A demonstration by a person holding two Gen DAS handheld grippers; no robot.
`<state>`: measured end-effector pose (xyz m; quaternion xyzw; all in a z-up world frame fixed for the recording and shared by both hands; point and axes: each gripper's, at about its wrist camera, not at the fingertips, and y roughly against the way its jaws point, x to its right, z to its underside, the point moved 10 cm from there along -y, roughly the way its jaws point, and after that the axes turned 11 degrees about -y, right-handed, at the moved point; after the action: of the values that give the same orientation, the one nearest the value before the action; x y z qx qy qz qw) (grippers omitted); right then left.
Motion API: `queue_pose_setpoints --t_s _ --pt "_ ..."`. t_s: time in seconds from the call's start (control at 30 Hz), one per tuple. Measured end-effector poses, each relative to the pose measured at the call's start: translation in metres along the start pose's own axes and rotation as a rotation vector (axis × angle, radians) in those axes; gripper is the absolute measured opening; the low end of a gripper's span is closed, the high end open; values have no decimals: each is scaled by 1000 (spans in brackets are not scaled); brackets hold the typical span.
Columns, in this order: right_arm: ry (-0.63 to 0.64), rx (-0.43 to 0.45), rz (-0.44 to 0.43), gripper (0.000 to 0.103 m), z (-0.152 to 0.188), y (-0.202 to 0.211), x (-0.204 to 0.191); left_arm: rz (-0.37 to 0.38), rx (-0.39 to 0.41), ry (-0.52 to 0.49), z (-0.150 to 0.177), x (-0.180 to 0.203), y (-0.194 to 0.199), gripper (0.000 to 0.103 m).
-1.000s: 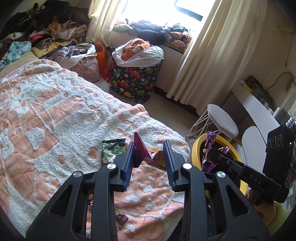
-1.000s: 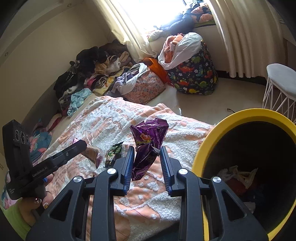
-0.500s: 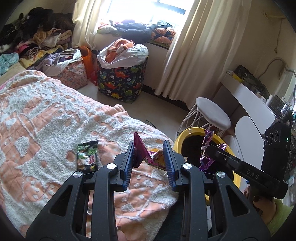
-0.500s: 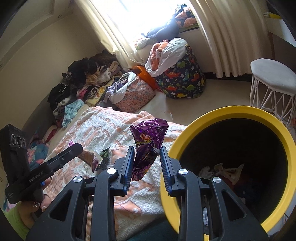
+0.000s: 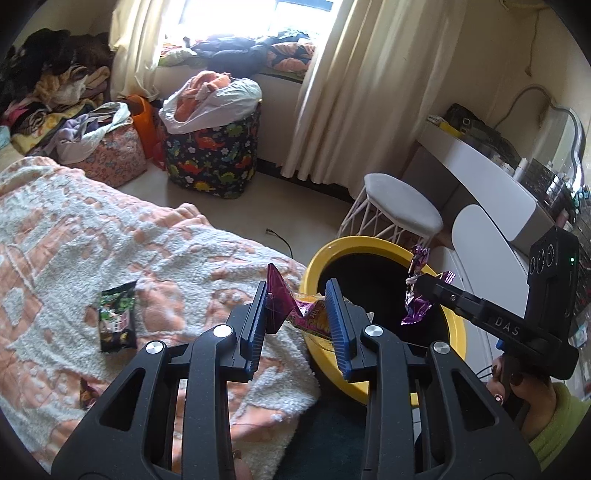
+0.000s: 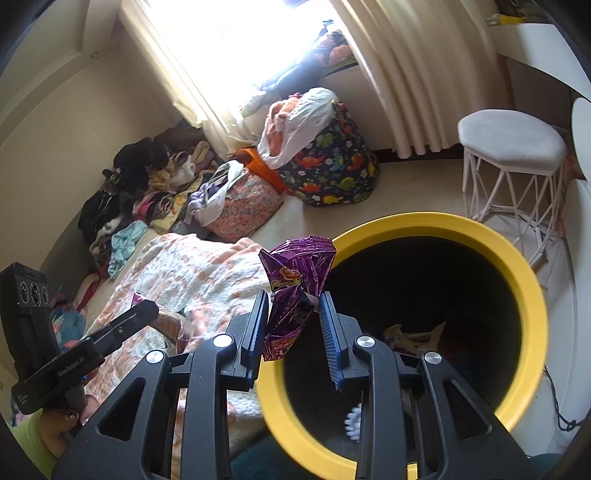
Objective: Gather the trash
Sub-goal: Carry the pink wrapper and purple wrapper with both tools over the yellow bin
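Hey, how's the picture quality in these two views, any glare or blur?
Left wrist view: window blown out white, strong fisheye bending at the edges. Right wrist view: window also overexposed, yellow bin rim blurred near the bottom, purple wrapper sharp.

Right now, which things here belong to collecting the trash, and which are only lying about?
For the job: purple wrapper, pink wrapper, green packet on the bed, yellow bin.
Just lying about: stool, dinosaur basket, clothes pile.
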<state>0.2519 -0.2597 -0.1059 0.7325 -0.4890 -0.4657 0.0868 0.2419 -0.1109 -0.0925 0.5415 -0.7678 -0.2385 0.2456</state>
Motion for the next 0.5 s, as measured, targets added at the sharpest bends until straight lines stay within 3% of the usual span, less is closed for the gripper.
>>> queue_pose_setpoints --t_s 0.5 --pt "-85 51 51 27 -15 21 53 61 -47 -97 -1 49 -29 24"
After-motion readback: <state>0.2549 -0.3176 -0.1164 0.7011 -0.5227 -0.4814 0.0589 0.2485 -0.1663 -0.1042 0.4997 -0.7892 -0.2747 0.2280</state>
